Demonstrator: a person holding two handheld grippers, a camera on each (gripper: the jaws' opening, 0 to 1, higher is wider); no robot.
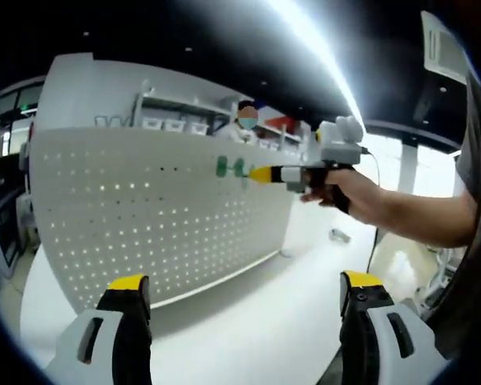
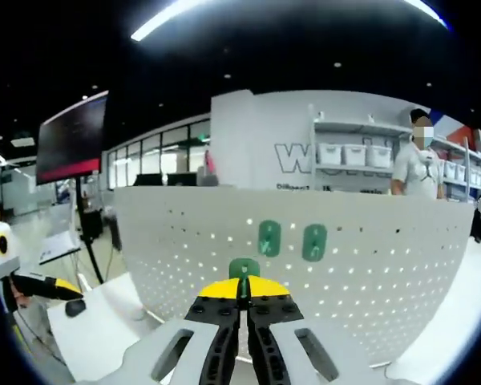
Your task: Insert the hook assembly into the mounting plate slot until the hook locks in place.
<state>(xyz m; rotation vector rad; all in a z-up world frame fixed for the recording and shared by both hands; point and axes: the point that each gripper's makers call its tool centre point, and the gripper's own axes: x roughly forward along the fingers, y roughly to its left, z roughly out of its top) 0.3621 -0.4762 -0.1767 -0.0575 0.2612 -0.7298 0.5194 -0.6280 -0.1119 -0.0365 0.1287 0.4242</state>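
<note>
You see three green hooks: two (image 2: 269,238) (image 2: 313,242) on the one pegboard (image 2: 385,265), one (image 2: 243,268) at your right jaws. Two grippers (image 1: 240,293) (image 2: 242,301). One monitor (image 2: 72,138). One person (image 2: 417,164) behind the board.

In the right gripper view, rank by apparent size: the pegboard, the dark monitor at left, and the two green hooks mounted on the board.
1. pegboard
2. monitor
3. The two green hooks look alike; unranked.

The left yellow-tipped grey gripper (image 1: 244,301) has its jaws spread wide apart. The right yellow-tipped gripper (image 2: 242,298) has its jaws pressed together — a bare hand (image 1: 346,191) holds it out on an extended forearm.
</note>
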